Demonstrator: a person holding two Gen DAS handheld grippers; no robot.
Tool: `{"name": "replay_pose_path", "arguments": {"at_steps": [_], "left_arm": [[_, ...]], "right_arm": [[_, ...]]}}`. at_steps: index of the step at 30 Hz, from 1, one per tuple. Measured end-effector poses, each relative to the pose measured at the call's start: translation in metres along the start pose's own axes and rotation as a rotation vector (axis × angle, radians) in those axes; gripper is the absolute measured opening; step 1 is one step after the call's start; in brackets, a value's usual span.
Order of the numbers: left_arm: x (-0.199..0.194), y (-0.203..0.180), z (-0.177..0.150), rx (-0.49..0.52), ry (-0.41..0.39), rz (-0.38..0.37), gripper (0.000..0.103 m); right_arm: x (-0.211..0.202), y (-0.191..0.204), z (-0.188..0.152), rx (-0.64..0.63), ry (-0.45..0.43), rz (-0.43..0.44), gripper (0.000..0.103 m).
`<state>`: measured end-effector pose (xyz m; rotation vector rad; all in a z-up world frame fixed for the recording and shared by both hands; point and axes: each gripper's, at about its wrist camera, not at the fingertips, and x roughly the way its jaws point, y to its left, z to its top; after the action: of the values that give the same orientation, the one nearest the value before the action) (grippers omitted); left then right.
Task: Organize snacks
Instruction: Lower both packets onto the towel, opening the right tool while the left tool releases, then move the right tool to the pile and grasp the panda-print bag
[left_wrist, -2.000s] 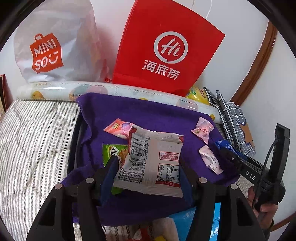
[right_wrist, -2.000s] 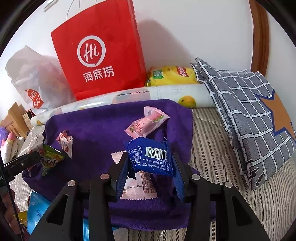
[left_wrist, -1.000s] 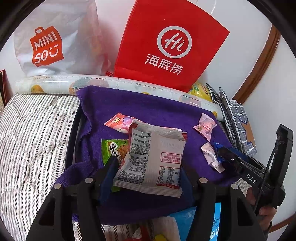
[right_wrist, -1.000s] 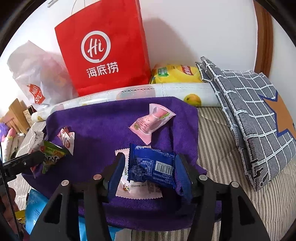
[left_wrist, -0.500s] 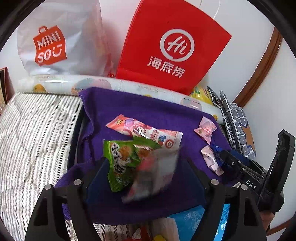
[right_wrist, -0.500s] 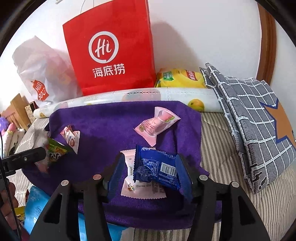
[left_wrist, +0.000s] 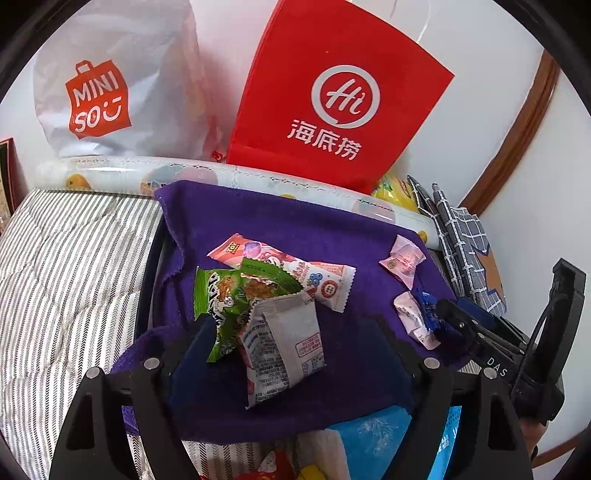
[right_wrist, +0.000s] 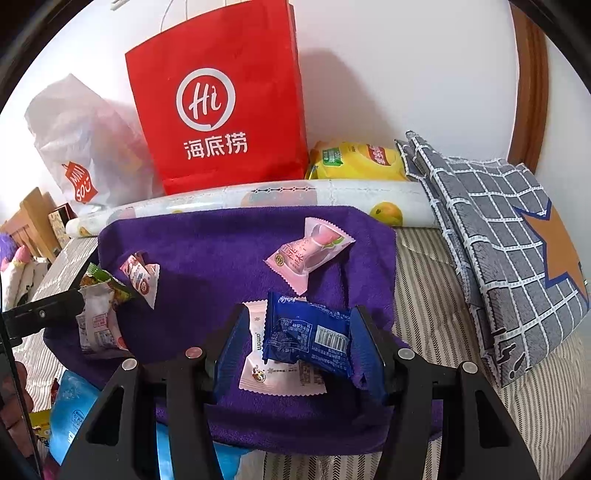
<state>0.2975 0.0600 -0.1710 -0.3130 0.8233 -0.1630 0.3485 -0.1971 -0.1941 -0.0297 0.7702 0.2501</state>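
Released since earlier: white packet (left_wrist: 282, 343), now on purple towel (left_wrist: 295, 229) against green packet (left_wrist: 236, 299); left tool (left_wrist: 295, 343) spread. Right tool (right_wrist: 295, 347) pinching blue packet (right_wrist: 308, 334) above towel's right edge, likely for sorting.

Left gripper (left_wrist: 295, 332): black frame showing two forked arms, each carrying a pair of round silver screw heads behind the fingers. Fingers (left_wrist: 199, 341) wearing dark blue pads, matte, flat-faced. Right gripper (right_wrist: 297, 349): same black build, same silver screws sitting in pairs on each arm, blue pads showing fine ribbing along the inner faces. From the left wrist view, the right gripper's black body is showing white lettering "DAS" on its side, a thin black cable running up along a tall black bracket behind it. Bare skin of a hand (right_wrist: 16, 398) is showing at the far left edge of the right wrist view.
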Motion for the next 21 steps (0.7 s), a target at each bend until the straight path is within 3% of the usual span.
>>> {"name": "replay_pose_path", "arguments": {"at_steps": [6, 15, 17, 19, 21], "left_arm": [[-0.012, -0.01, 0.0, 0.035, -0.029, -0.018, 0.082], [-0.028, -0.015, 0.002, 0.037, -0.061, -0.025, 0.082], [-0.031, -0.016, 0.002, 0.047, -0.065, -0.022, 0.082], [-0.031, -0.018, 0.003, 0.054, -0.066, -0.034, 0.082], [-0.033, -0.02, 0.002, 0.066, -0.078, -0.009, 0.082]], "right_arm": [[-0.015, -0.003, 0.005, 0.008, -0.042, -0.003, 0.057], [-0.078, -0.006, -0.006, 0.056, -0.101, -0.1, 0.057], [-0.096, -0.003, -0.011, 0.064, -0.121, -0.124, 0.062], [-0.115, 0.001, -0.018, 0.064, -0.126, -0.111, 0.075], [-0.132, 0.005, -0.027, 0.071, -0.124, -0.104, 0.076]]}}
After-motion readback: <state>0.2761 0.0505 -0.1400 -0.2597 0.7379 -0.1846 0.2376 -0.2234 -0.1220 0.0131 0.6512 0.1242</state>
